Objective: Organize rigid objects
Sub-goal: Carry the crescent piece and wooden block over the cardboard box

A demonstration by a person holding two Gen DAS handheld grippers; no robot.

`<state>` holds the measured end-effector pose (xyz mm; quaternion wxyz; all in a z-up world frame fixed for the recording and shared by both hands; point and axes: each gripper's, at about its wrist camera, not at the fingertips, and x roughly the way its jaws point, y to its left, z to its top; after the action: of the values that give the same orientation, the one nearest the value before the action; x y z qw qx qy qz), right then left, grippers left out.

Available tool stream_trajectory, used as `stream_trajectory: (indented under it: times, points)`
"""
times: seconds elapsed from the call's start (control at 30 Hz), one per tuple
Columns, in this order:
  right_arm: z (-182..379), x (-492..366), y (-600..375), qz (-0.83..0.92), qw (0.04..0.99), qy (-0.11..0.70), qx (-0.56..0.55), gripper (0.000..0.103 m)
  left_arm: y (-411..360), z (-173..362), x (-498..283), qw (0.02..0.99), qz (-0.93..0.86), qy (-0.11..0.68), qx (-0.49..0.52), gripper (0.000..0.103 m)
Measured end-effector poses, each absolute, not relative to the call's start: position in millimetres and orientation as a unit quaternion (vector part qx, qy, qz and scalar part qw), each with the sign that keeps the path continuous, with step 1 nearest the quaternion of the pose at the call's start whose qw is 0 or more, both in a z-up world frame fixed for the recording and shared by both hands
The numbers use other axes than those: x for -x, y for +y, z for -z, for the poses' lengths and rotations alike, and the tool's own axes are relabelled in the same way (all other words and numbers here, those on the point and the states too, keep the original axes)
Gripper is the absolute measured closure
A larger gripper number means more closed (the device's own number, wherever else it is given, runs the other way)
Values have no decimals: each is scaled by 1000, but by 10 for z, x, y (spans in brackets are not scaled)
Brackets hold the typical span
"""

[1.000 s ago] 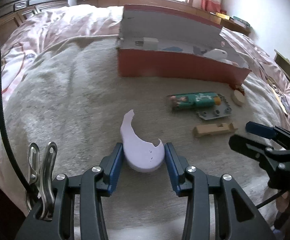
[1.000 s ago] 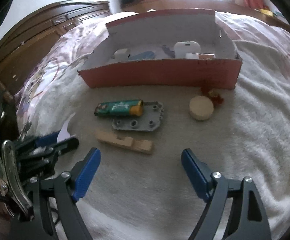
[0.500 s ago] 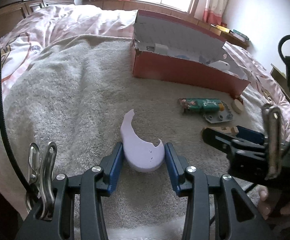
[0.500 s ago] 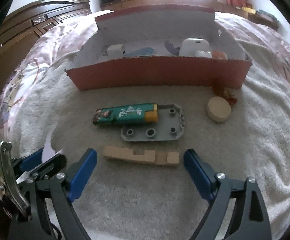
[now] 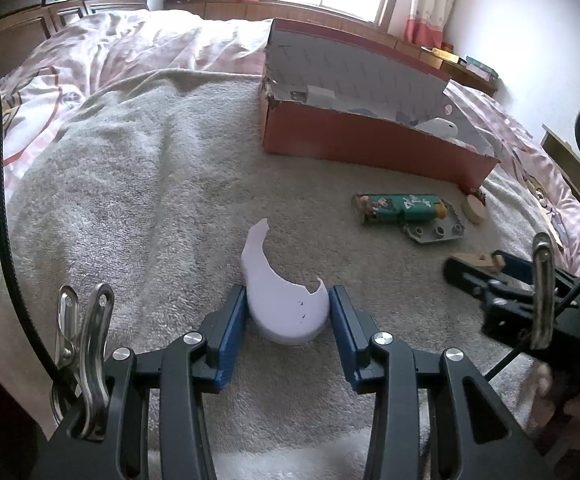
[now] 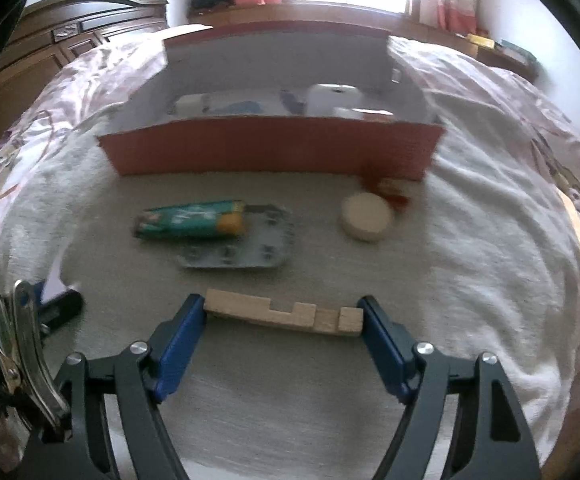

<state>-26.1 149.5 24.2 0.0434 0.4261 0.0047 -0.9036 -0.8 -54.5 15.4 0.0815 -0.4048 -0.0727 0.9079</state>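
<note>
Straddling the wooden block [image 6: 286,314], my right claw [image 6: 284,320] stands wide, one blue pad just beside each end; whether the pads already touch the wood I cannot tell, and nothing is gripped yet. A second ago this claw hung well short of the block, with the piece lying off to the left of its opening; half a second ago the block sat ahead of the pads. Now it lies squarely between them, so I judge the approach finished and the squeeze to be the next step.

My left claw [image 5: 288,316] has not changed: narrow, clamped on the white curved shard [image 5: 278,292], which it holds above the towel [image 5: 138,184] as before. That piece is ready to travel to the red box [image 6: 274,148].

Seen closely, the block is pale unfinished wood, long and thin, with a square notch cut in its far edge and a seam near its right end. It lies flat on the towel, crosswise to my pads, nearer to me than the grey studded plate [image 6: 246,248] and the green tube [image 6: 194,224] resting along the plate's far edge. Far right sits the round wooden disc [image 6: 365,216], with a small red scrap [image 6: 389,192] beside it. Behind them all stands the box, open, with several items already in it.
</note>
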Motion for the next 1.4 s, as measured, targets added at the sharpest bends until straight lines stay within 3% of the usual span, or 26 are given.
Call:
stream_trajectory:
  times: [0.2, 0.33, 0.67, 0.77, 0.9, 1.4]
  points:
    - [-178, 211, 1755, 903, 53, 7, -426, 21, -454, -150, 12, 82, -908, -58, 406, 61]
    - [-146, 209, 1719, 907, 55, 9, -417, 14, -437, -149, 15, 80, -908, -55, 407, 61]
    - [-115, 204, 1700, 912, 46, 3, -407, 10, -423, -136, 23, 74, -909, -48, 407, 61]
    - [-125, 199, 1717, 914, 44, -7, -403, 10, -415, -136, 22, 74, -909, -47, 407, 61]
    - [-141, 158, 1740, 919, 33, -3, -394, 22, -420, -143, 24, 73, -909, -51, 408, 61]
    - [-253, 91, 1823, 927, 57, -8, -371, 22, -290, -304, 65, 78, -913, -36, 399, 61]
